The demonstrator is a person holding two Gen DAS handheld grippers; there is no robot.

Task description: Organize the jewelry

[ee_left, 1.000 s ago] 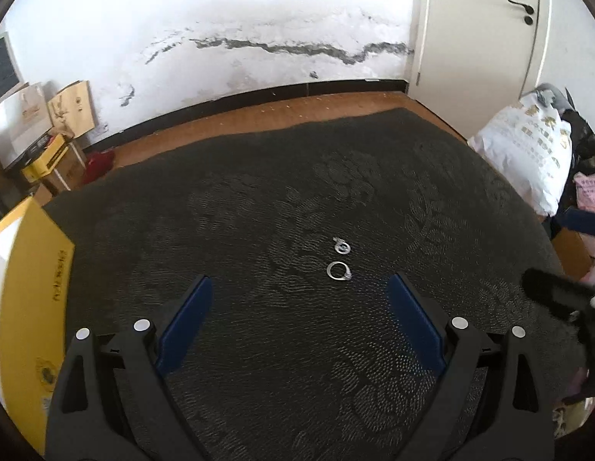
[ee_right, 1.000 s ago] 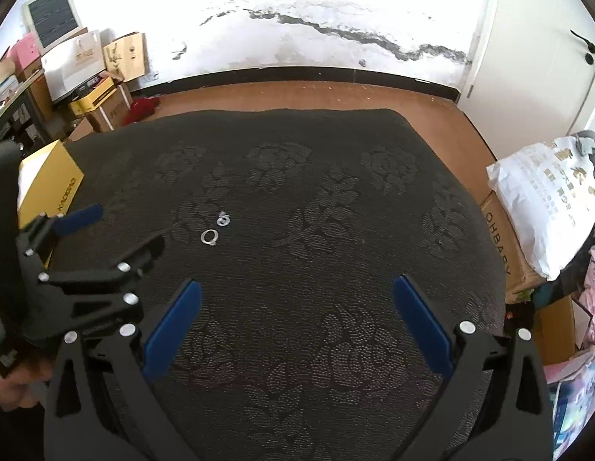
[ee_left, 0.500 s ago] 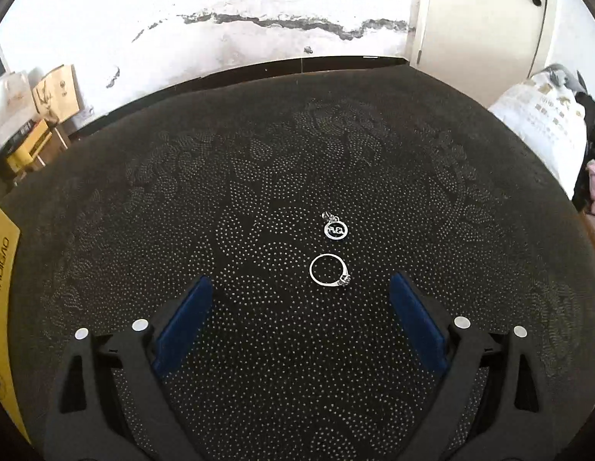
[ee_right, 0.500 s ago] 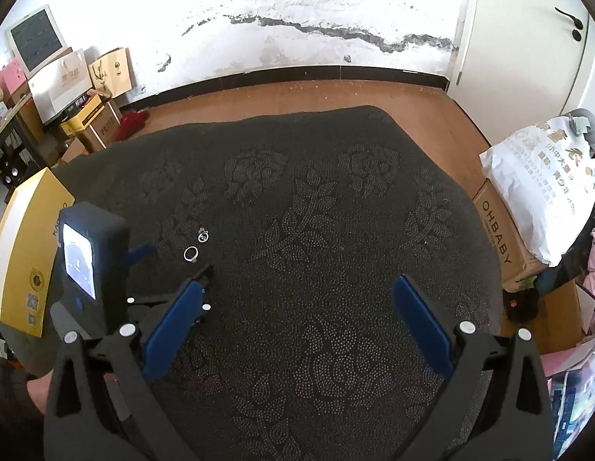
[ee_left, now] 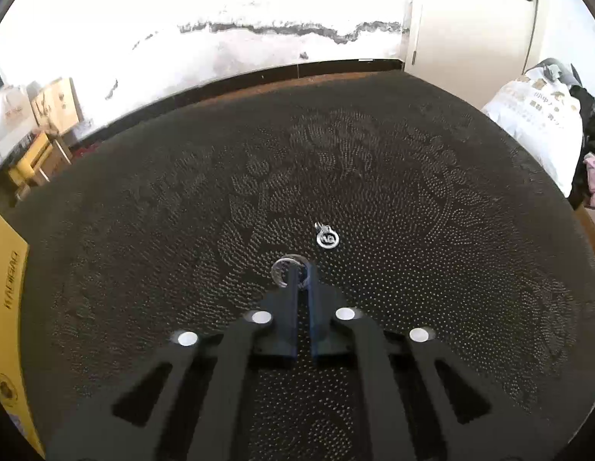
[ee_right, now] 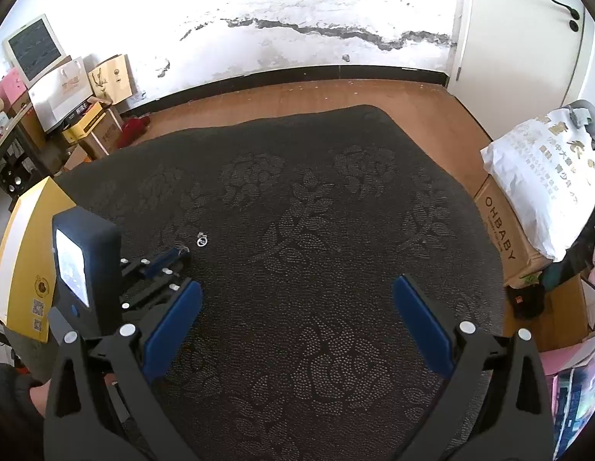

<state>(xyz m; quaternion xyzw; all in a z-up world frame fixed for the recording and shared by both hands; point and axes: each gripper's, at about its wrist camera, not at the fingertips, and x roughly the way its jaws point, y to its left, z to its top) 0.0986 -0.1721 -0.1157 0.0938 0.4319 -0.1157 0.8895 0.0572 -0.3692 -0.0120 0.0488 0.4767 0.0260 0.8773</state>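
The left hand-held gripper (ee_left: 302, 274) is fully closed with its tips pinching a thin silver ring (ee_left: 286, 269) that lies on the dark floral-patterned worktop (ee_left: 432, 230); a small round silver charm (ee_left: 327, 238) rests just beyond it, apart from the tips. The right hand-held gripper (ee_right: 297, 315) hangs wide open over bare cloth, holding nothing. Legible writing: "OHBABY" on a brown carton (ee_right: 501, 230) at the right edge, under a printed white sack (ee_right: 543, 176); lettering on the yellow box (ee_right: 25, 253) at left is unreadable.
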